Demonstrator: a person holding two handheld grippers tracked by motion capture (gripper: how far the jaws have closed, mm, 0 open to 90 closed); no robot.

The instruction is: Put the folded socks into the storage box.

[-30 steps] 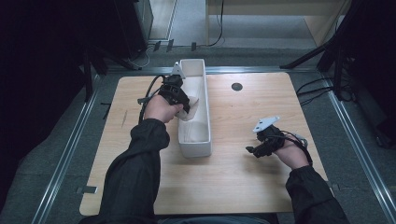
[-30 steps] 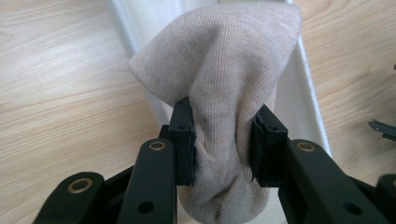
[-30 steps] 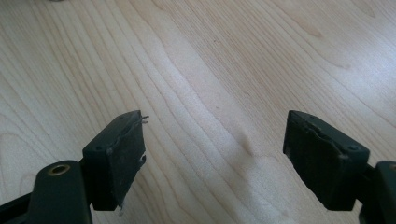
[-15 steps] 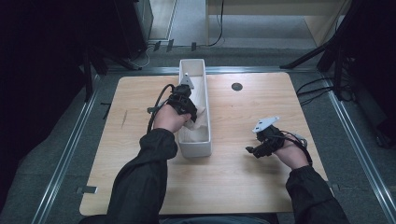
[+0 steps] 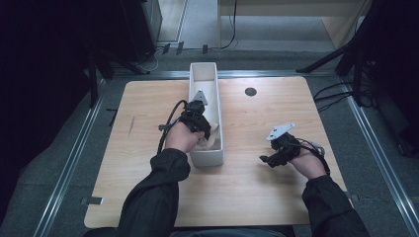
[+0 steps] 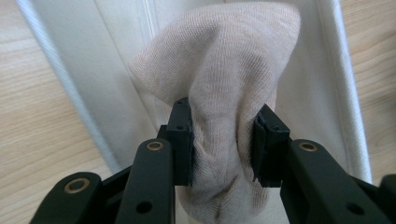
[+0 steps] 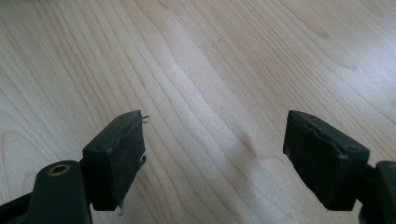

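One claw [image 6: 223,140] tight on sock [image 6: 224,70]

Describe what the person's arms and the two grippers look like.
Both arms wear dark long sleeves. The left gripper and right gripper are black, each with two blocky jaws on flat black links, with brass-coloured rivets at the pivots. The right one's pads look worn and frayed. A grey three-cornered plate sits on top of each, and a black cable loops from the left one.
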